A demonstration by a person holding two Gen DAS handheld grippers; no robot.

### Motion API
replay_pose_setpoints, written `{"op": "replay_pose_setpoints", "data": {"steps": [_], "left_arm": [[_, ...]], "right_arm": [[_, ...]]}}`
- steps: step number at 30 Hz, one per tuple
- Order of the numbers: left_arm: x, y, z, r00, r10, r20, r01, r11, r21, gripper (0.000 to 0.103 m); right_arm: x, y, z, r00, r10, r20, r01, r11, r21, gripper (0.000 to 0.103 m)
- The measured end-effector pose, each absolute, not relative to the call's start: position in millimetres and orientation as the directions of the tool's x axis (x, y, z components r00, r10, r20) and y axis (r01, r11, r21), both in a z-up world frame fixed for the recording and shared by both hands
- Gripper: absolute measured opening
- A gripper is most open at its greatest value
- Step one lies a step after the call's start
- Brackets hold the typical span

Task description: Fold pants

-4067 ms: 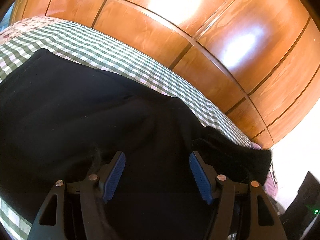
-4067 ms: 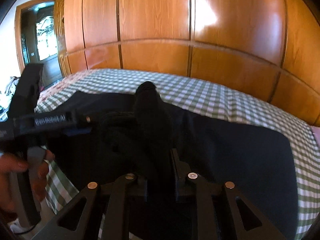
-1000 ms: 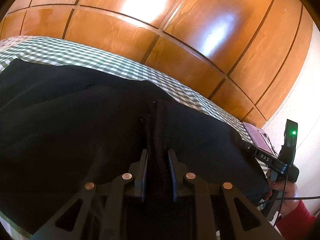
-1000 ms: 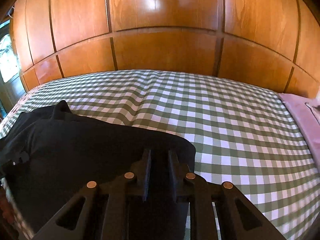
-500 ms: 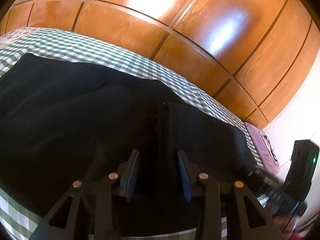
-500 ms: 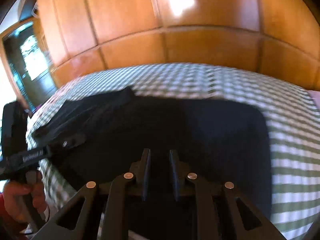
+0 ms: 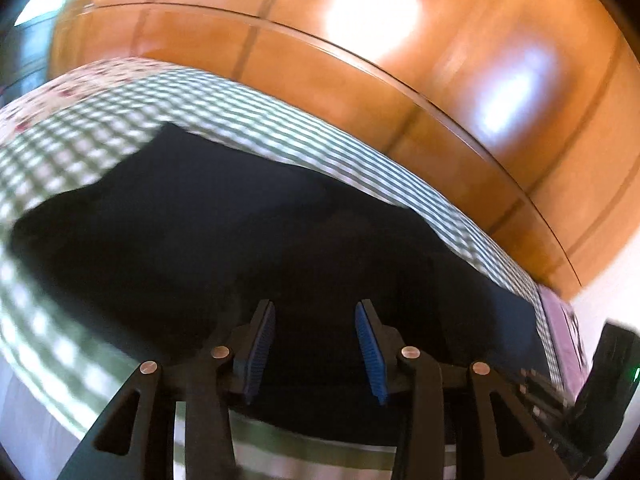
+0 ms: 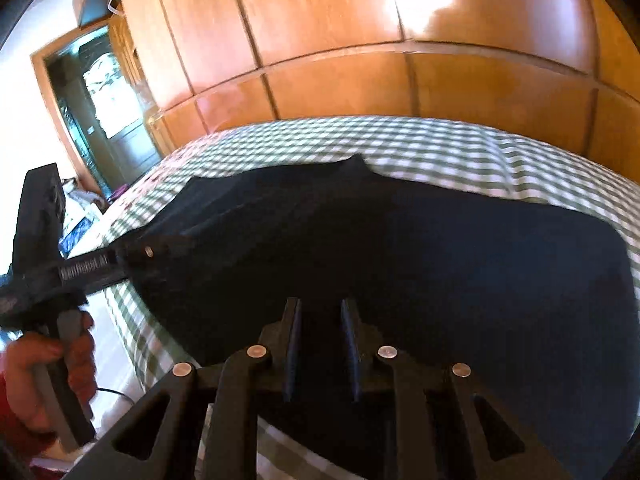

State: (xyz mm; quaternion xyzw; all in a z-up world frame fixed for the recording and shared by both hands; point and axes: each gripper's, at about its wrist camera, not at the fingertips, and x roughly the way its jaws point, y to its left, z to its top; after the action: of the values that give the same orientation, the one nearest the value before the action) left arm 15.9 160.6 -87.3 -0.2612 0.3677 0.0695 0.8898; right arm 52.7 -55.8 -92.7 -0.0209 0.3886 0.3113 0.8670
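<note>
Behind, wood panelling (image 8: 400,40), checked bedspread (image 8: 480,148), doorway (image 8: 104,108)

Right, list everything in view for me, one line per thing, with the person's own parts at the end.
pants: one, black, spread flat across the bed, near the front edge
bedsheet: one, green and white check, covers the bed under the pants
floral cloth: one, pale with a reddish print, at the far left end of the bed
pink cloth: one, pink, at the right end of the bed
wooden panelling: orange-brown, glossy, behind the bed
doorway: one, wood-framed, far left of the right wrist view
left gripper: one, black with blue pads, open over the pants
right gripper: one, black, jaws slightly apart over the pants
left hand: one, holds the left gripper's handle, red sleeve
</note>
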Motion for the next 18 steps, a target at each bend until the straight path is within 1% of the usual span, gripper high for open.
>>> {"op": "replay_pose_setpoints", "data": {"steps": [4,10,16,18], "left_arm": [[-3.8,198.5,-86.9,0.715,0.026,-0.699,-0.440,0.793,-0.421,0.043],[-30.8,231.9,-85.3,0.705,0.135,-0.696,-0.557,0.713,-0.426,0.043],[-53.6,253.2,-92.3,0.675,0.192,-0.712,-0.642,0.627,-0.440,0.043],[-58.0,258.6,-99.5,0.665,0.185,-0.723,-0.654,0.611,-0.446,0.044]], "right_arm": [[46.6,-46.4,-101.4,0.523,0.500,-0.690,-0.566,0.809,0.157,0.022],[50.7,-56.9,-105.1,0.506,0.538,-0.674,-0.546,0.805,0.232,0.021],[48.7,-54.7,-105.0,0.514,0.534,-0.672,-0.551,0.805,0.218,0.021],[49.2,-55.4,-105.5,0.513,0.537,-0.670,-0.551,0.804,0.223,0.021]]}}
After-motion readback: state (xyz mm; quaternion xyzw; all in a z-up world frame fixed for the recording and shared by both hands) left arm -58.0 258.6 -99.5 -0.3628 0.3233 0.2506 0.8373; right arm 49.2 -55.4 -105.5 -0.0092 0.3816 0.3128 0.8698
